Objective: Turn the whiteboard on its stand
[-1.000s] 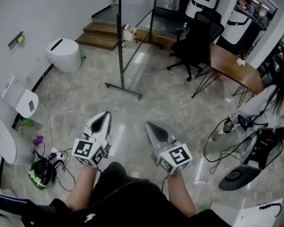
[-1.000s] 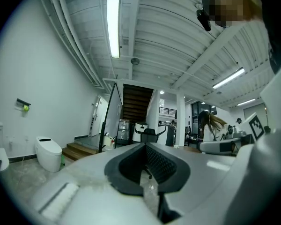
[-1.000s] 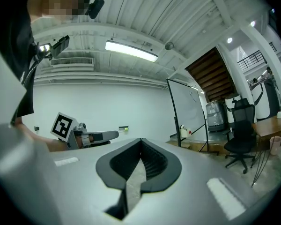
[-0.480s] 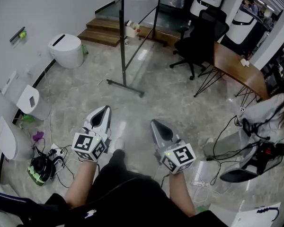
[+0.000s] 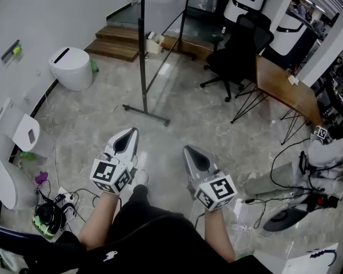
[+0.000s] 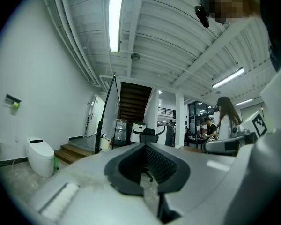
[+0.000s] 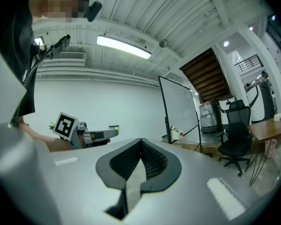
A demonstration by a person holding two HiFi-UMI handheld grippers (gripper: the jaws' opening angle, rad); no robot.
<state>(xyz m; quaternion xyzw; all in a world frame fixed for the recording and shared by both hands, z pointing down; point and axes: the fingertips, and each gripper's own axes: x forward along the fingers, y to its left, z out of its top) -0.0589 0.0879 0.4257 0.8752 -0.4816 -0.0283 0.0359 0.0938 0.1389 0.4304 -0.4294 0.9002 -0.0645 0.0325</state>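
Observation:
The whiteboard (image 5: 163, 36) stands on its black floor stand (image 5: 145, 113) a few steps ahead, seen nearly edge-on in the head view. In the right gripper view the whiteboard (image 7: 180, 108) shows its white face, and in the left gripper view only its dark frame (image 6: 107, 110) shows. My left gripper (image 5: 127, 136) and right gripper (image 5: 192, 153) hover side by side above the floor, well short of the stand. Both point toward it and are shut with nothing between the jaws. The closed pads fill the foreground of the left gripper view (image 6: 145, 147) and the right gripper view (image 7: 141, 143).
A white toilet (image 5: 72, 67) and wooden steps (image 5: 118, 43) lie to the left of the board. A black office chair (image 5: 235, 49) and a wooden table (image 5: 287, 89) stand to the right. Cables and a green device (image 5: 47, 217) litter the floor at left. A person (image 5: 330, 156) crouches at the right.
Both grippers stay shut and side by side, drifting only slightly. The head view has shifted a little, and the person at the right has moved lower and toward the right edge.

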